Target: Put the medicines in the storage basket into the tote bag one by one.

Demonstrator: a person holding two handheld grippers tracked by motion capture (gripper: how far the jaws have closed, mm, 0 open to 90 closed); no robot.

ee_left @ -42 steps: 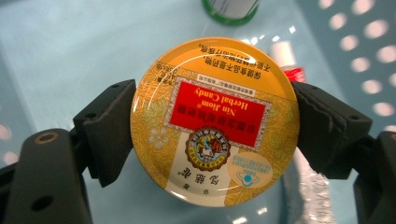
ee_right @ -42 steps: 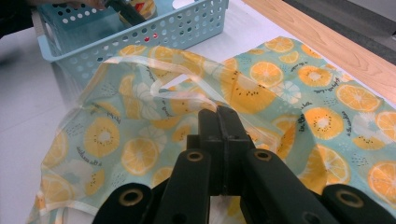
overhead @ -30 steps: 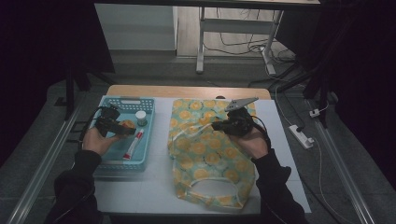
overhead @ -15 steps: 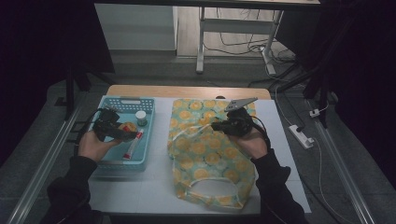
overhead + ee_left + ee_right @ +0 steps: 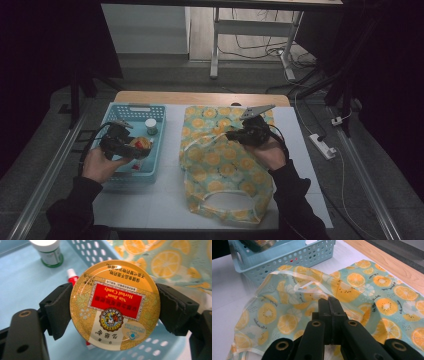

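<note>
We hold the left gripper (image 5: 113, 307) clamped on a round candy tin (image 5: 114, 305), pads on its opposite edges so the lid faces up and the tin stays level. It sits above the right side of the blue basket (image 5: 116, 170), near the bag (image 5: 220, 165). The right gripper (image 5: 329, 305) has its jaws together, pinching the bag's fabric and lifting the edge, likely to open a mouth toward the tin on its left.
</note>
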